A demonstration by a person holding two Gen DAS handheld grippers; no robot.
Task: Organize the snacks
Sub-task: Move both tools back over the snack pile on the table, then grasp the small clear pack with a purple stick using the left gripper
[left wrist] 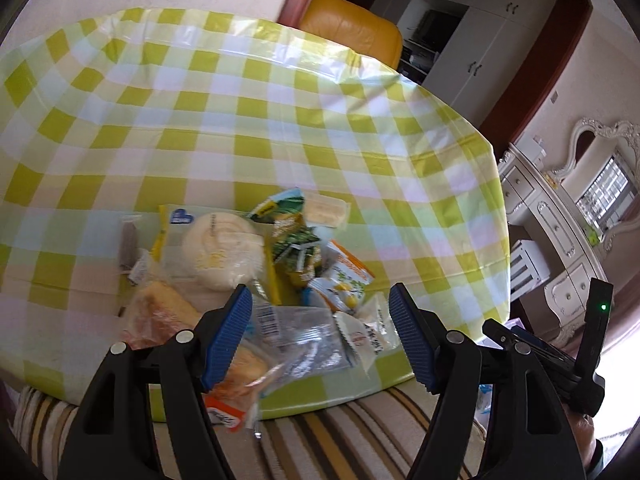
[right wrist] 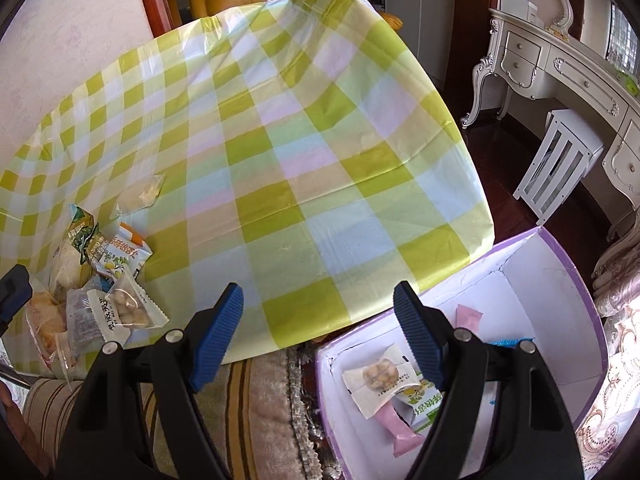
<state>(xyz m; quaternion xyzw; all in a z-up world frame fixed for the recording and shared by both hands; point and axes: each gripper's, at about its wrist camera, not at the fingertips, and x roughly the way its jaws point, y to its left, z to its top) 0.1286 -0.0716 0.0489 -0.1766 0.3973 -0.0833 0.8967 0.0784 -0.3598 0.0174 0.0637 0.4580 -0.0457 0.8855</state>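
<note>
Mostly the sorting is ahead of me, I'd judge: the snack pile [left wrist: 256, 280] sits heaped at the near edge of the worktop [left wrist: 280, 120], around 6 o'clock in my left view and down at 8 o'clock in my right one, while the purple box [right wrist: 560, 264] beside the worktop, at 4 o'clock in the right view, holds only a few things so far: a nut packet [right wrist: 380, 380], a pink sachet [right wrist: 400, 424], a green-and-white pouch [right wrist: 420, 400] and another pink sachet [right wrist: 468, 316] further in. My left claw [left wrist: 320, 340] hangs wide over the pile, nothing between its blue pads, a clear wrapper with a barcode [left wrist: 296, 332] lying just under it. My right claw [right wrist: 318, 336] is spread wide too and grips nothing, poised across the worktop's edge and the box's near corner. In the pile I make out a round pale bun in film [left wrist: 222, 254], a green-yellow bag [left wrist: 296, 248], an orange-edged sachet [left wrist: 348, 276] and a nut packet [right wrist: 130, 308]. Printing shows on several wrappers, some of it Chinese characters, but it is too blurred for me to read; no brand comes clear.
</note>
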